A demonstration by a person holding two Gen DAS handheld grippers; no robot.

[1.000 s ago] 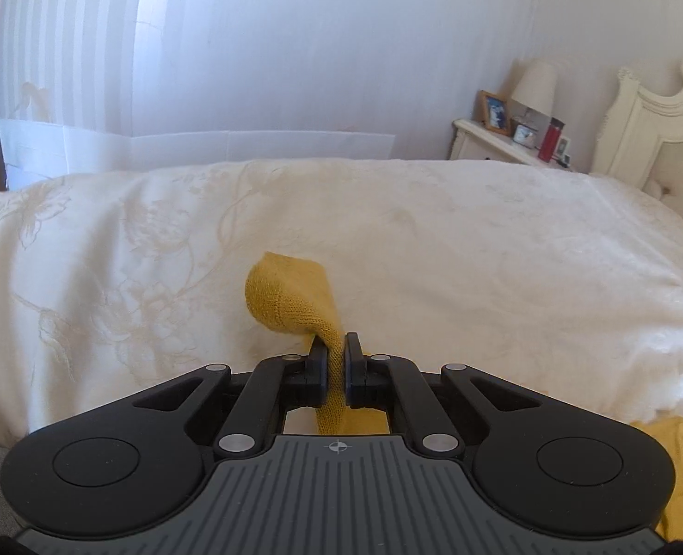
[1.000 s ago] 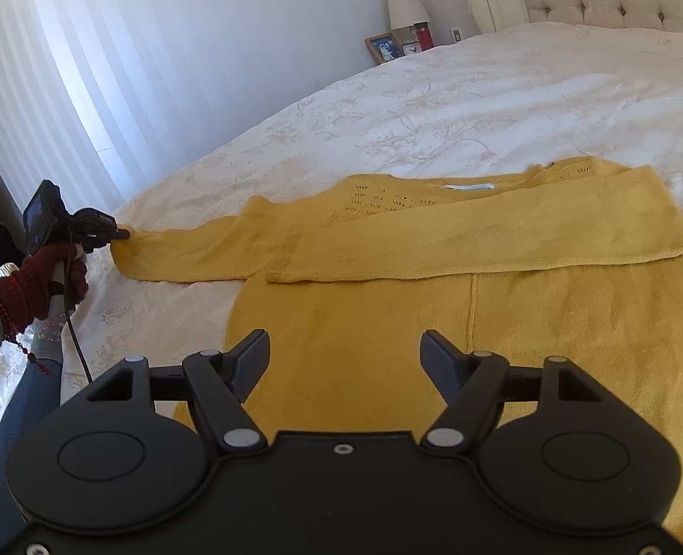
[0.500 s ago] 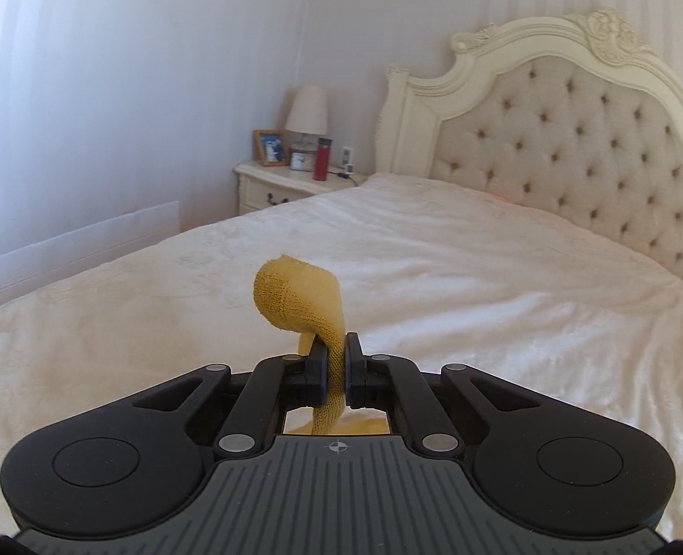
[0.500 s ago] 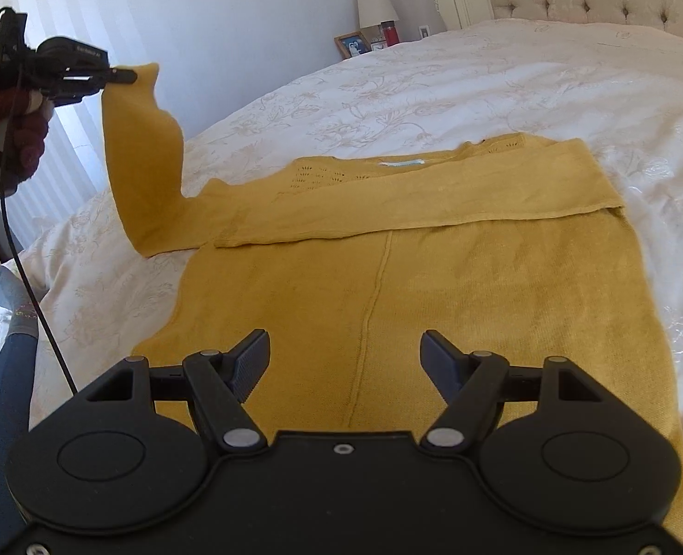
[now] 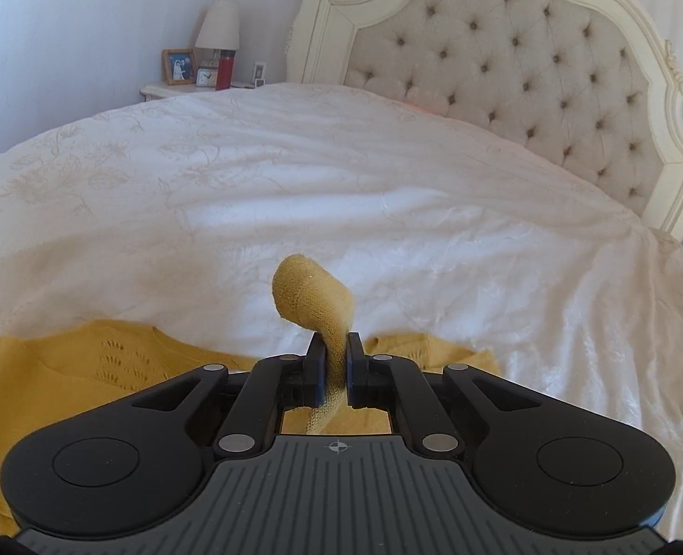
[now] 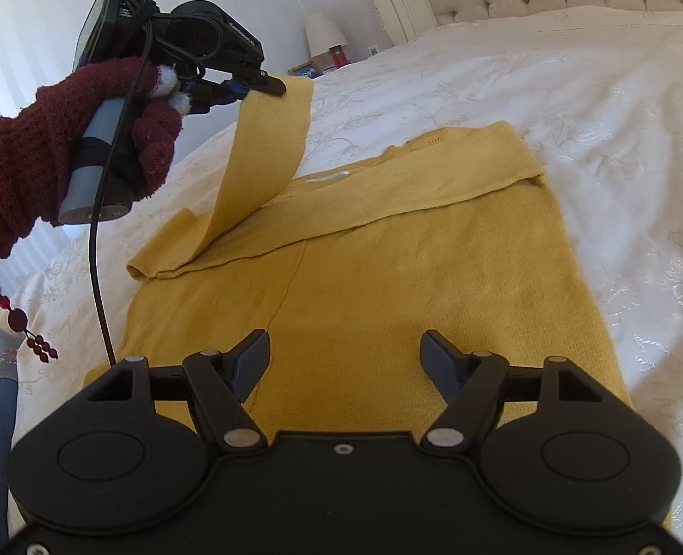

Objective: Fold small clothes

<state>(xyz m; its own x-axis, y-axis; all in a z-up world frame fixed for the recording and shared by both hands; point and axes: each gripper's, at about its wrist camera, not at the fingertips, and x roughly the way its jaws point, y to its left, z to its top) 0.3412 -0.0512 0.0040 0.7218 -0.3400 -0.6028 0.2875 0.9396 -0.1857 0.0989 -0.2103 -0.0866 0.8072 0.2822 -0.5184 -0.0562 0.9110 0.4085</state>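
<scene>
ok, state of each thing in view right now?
left hand-held gripper: shut on the sleeve cuff
sleeve: lifted off the bed, hanging from the cuff over the sweater
yellow sweater: flat on the bed, other sleeve folded across the chest
right hand-held gripper: open, empty, above the sweater's lower part

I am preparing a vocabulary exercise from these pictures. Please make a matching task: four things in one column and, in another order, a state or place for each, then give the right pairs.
Things:
1. left tongs
2. right tongs
3. yellow sweater body
4. lamp

States or places:
A. lies flat on the bedspread
B. stands on the nightstand beside the headboard
C. open, holding nothing, above the sweater
D. shut on the sleeve cuff, lifted off the bed

Pairs: 1-D, 2-C, 3-A, 4-B
</scene>
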